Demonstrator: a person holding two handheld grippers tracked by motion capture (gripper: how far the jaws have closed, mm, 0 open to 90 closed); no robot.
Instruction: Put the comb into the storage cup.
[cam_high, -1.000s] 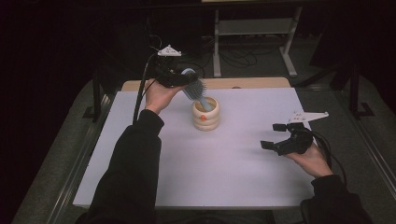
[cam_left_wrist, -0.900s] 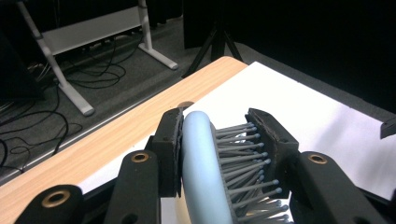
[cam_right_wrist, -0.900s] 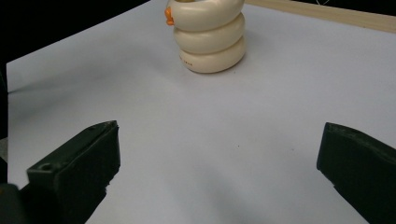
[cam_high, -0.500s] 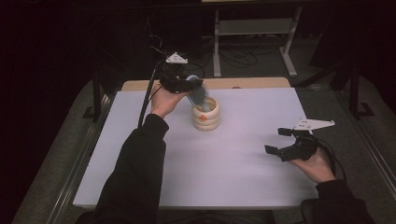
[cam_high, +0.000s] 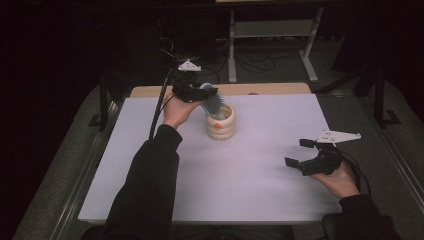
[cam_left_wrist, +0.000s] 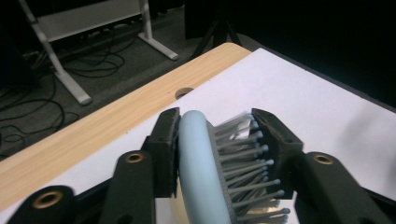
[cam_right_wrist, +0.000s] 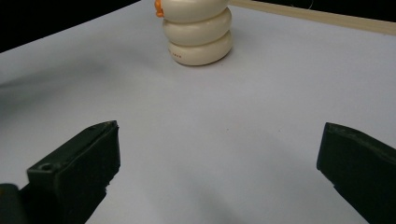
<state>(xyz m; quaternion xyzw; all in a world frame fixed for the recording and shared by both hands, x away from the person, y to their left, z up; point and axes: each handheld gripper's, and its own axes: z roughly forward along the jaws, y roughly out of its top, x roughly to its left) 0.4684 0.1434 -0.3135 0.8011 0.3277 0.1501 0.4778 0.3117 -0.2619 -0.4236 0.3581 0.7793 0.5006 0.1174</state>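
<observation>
The left gripper (cam_high: 197, 95), jaws clenched on the pale blue grey-bristled hairbrush (cam_left_wrist: 205, 163), is lowering it into the cream ribbed ceramic cup (cam_high: 220, 122) mid-tabletop, likely needing release next, while the right gripper (cam_high: 310, 156) is resting released.

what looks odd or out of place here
The left gripper clamps a light blue hairbrush across its bristles, bending some. The brush hangs tilted over the cream ribbed cup. Nothing is spilled or damaged.

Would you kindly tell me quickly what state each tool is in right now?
Left tool: closed on the light blue hairbrush, above the cream cup.
Right tool: open, holding nothing, over the white table.
</observation>
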